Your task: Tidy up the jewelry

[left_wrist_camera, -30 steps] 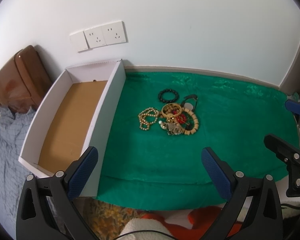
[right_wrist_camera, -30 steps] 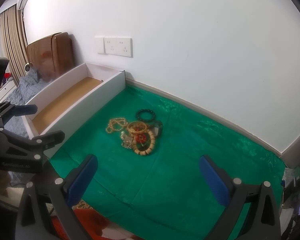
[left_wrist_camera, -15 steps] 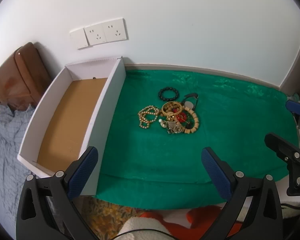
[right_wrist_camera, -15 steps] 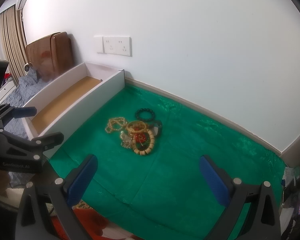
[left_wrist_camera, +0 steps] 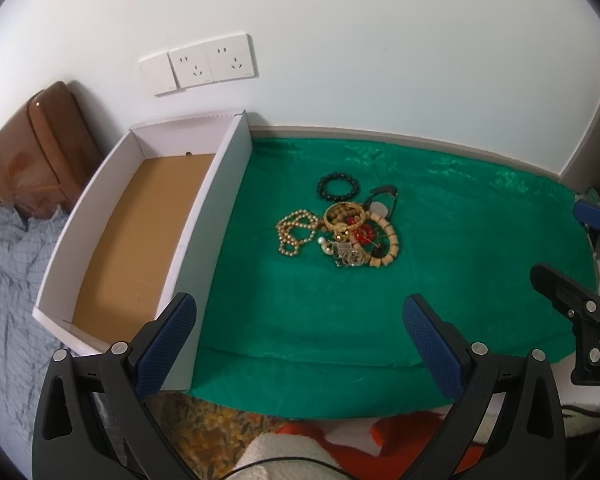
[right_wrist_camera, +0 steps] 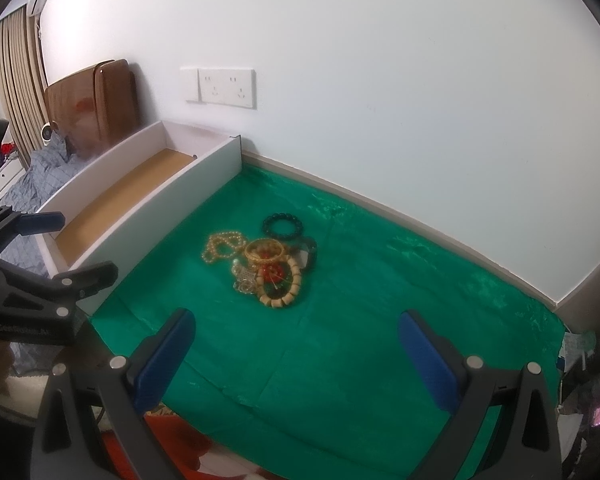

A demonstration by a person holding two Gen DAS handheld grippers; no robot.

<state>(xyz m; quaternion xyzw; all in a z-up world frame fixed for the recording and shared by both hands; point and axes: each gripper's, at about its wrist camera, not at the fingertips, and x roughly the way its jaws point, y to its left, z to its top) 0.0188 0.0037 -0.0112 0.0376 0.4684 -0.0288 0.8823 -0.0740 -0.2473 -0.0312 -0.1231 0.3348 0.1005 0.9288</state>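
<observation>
1. A tangled heap of jewelry (left_wrist_camera: 340, 232) lies near the middle of a shiny green cloth (left_wrist_camera: 440, 288) spread over the surface. In it are a black bead bracelet (left_wrist_camera: 338, 187) at the wall side, a gold bead necklace (left_wrist_camera: 296, 232) on the side toward the box, a gold bangle (left_wrist_camera: 345, 216), a tan wooden block bracelet (left_wrist_camera: 386, 244) with red beads inside it, and small silver pieces (left_wrist_camera: 346, 254) at the near edge.
2. A long white cardboard box with a brown floor (left_wrist_camera: 140, 232) stands along the cloth's left edge, touching it. It holds nothing that can be seen.
3. The left gripper (left_wrist_camera: 300, 320) hovers over the near edge of the cloth, its blue-padded fingers (left_wrist_camera: 168, 344) spread wide and holding nothing.
4. The right gripper (right_wrist_camera: 296, 340) hovers likewise, fingers wide apart and empty, well short of the heap.
5. By the look of it, sorting has not begun: every piece sits in the pile, and all remain to be moved.
6. Behind are a white wall with sockets (left_wrist_camera: 212, 62) and a brown headboard (left_wrist_camera: 40, 140).
</observation>
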